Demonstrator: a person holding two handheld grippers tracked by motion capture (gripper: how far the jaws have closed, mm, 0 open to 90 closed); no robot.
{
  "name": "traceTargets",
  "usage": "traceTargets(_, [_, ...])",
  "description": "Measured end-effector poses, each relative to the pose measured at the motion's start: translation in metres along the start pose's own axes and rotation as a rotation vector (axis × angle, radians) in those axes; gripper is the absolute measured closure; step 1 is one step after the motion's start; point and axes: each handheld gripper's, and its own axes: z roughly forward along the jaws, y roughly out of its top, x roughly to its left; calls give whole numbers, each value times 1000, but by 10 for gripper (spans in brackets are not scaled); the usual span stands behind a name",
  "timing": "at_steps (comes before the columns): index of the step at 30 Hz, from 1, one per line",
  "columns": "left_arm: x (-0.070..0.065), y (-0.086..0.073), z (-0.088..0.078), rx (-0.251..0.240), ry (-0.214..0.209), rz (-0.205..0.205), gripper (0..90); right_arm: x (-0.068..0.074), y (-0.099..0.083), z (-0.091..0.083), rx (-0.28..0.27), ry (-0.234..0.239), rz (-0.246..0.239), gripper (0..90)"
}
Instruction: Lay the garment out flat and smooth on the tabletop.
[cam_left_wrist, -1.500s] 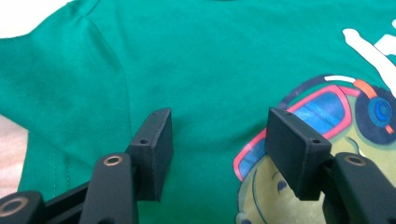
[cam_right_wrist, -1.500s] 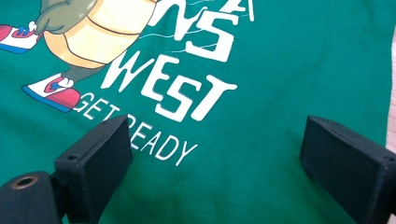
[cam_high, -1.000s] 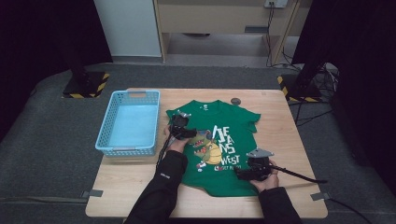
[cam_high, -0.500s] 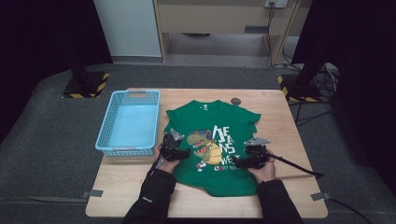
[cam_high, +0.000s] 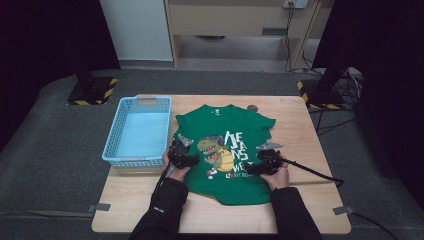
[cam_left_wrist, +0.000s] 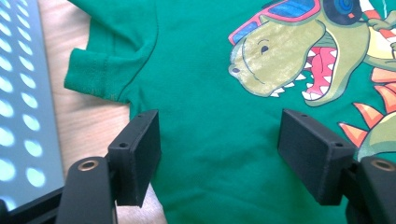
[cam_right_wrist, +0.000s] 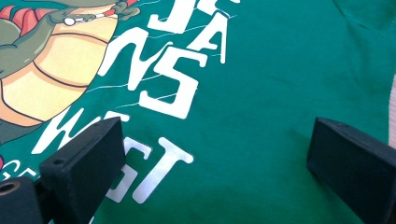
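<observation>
A green T-shirt (cam_high: 225, 125) with a dinosaur print and white lettering lies flat on the wooden table (cam_high: 300, 115). My left gripper (cam_high: 187, 157) hovers over the shirt's left side, just below the sleeve. In the left gripper view, its jaws (cam_left_wrist: 219, 126) have just been opening and stand apart above the cloth (cam_left_wrist: 201, 70), with nothing pinched. My right gripper (cam_high: 255, 167) is over the shirt's right side near the lettering. In the right gripper view, it (cam_right_wrist: 219, 135) is open wide above the fabric (cam_right_wrist: 280, 70), holding nothing.
A light blue plastic basket (cam_high: 137, 102) stands empty on the table's left part, close to the shirt's sleeve (cam_left_wrist: 93, 74). A small dark round object (cam_high: 252, 107) lies by the far edge. The right gripper's cable (cam_high: 310, 170) trails to the right.
The left gripper came from the sleeve area toward the person, along the shirt's left side. The right gripper moved away from the person, up the shirt's right side.
</observation>
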Motion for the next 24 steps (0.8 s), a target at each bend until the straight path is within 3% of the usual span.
traceTargets(3, [-9, 1, -5, -1, 11, 42, 325, 2, -1, -1, -9, -20, 4, 38])
traceTargets(4, [-12, 0, -8, -13, -2, 44, 322, 2, -3, -3, -15, -36, -3, 42])
traceTargets(11, [-20, -5, -45, -76, -76, 35, 274, 0, -8, -27, -52, -27, -7, 46])
traceTargets(17, [-21, -37, -78, -100, -131, 9, 255, 4, -4, -52, -116, -3, 4, 44])
traceTargets(21, [-18, -59, -89, -86, -112, 10, 243, 14, 4, -61, -133, 9, -10, 46])
traceTargets(24, [-10, -74, -95, -85, -110, -21, 234, 23, 11, -67, -142, 17, -31, 52])
